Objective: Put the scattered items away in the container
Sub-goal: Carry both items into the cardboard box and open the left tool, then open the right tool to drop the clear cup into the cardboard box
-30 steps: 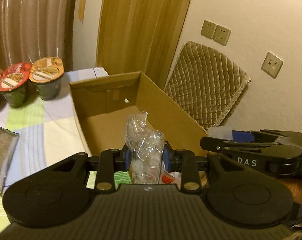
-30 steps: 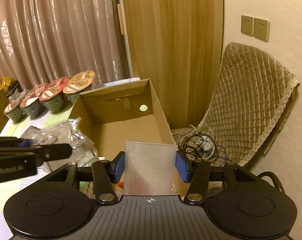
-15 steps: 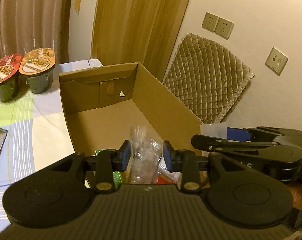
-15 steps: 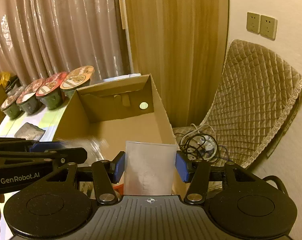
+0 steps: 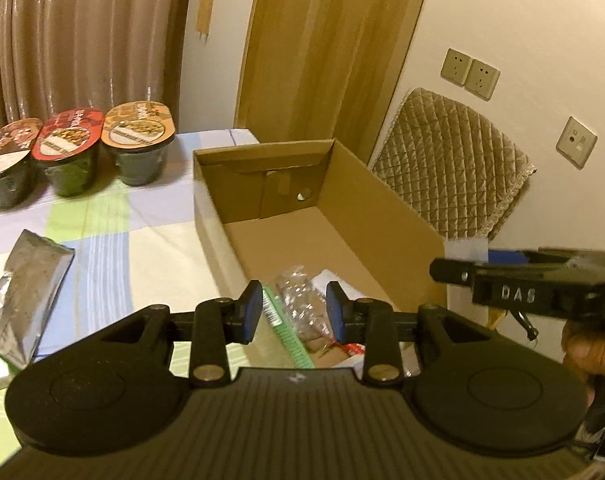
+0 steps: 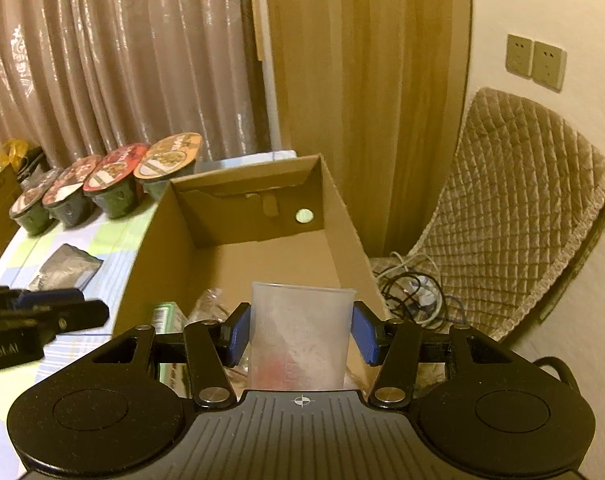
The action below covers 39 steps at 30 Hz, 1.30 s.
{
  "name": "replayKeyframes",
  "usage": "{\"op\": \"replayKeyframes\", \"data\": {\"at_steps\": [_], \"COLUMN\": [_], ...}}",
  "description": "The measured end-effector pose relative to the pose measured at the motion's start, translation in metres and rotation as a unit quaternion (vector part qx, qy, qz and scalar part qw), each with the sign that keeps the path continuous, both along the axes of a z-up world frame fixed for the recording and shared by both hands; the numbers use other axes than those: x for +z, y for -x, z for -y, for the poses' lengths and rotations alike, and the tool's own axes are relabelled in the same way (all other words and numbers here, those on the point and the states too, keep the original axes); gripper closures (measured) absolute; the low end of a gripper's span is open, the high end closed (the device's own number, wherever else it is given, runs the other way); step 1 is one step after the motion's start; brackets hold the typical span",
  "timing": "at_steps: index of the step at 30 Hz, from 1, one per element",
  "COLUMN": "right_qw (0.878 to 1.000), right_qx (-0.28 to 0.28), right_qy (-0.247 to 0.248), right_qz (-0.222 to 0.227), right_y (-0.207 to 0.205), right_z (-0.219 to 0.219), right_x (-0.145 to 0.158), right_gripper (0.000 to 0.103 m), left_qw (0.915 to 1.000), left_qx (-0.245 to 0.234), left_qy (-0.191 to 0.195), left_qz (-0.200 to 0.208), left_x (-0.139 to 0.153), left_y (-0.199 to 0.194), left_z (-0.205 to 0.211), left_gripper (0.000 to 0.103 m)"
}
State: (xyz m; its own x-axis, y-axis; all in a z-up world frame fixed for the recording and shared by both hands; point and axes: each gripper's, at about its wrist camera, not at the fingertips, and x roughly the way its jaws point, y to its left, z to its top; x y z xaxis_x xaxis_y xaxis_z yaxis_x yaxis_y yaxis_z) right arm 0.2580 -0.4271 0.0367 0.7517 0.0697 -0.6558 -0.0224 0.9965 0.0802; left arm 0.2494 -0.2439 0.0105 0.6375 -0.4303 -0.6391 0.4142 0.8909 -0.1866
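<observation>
Two grippers over the box point(image 5: 382, 216): left gripper point(image 5: 293, 312) parted, bag point(image 5: 302, 304) dropped; right gripper point(image 6: 300, 334) clamps cup point(image 6: 300, 336), to release next.

The cardboard box point(image 5: 382, 216) stands open on the desk point(image 5: 114, 240), its flaps folded down, with a round hole in the far wall. At its near end lie a crumpled clear plastic bag point(image 5: 302, 300), a green packet point(image 5: 282, 328) beside it on the left, and something white and red that I cannot tell exactly. A translucent plastic measuring cup point(image 6: 300, 336) is upright between the blue jaws of the right gripper point(image 6: 300, 332), above the near end of the box; faint marks show on its wall. A silver foil pouch point(image 5: 26, 280) lies flat on the striped cloth left of the box, apart from it. Four sealed instant noodle bowls point(image 6: 106, 184) stand in a row at the far edge.
</observation>
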Motion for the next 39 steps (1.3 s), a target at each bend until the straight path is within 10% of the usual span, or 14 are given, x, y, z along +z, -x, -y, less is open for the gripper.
{"op": "replayKeyframes", "data": {"at_steps": [17,21,39], "right_qw": [0.999,0.999,0.999], "right_qx": [0.03,0.028,0.009], "right_qy": [-0.034,-0.04,-0.046], "right_qz": [-0.019,-0.008,-0.025], "right_y": [-0.017,-0.016,-0.003], "right_z": [-0.022,-0.024,-0.018], "right_x": [-0.003,-0.003,-0.005], "right_gripper": [0.047,0.01,0.01], "left_qw": [0.9998,0.9998,0.9996], "left_qx": [0.004,0.005,0.015], "left_qy": [-0.012,-0.011,-0.008], "left_qz": [-0.012,-0.014,-0.024], "left_x": [-0.005,-0.006,-0.011], "left_y": [0.006,0.007,0.013], "left_z": [-0.015,-0.017,-0.031], "left_gripper": [0.073,0.072,0.07]}}
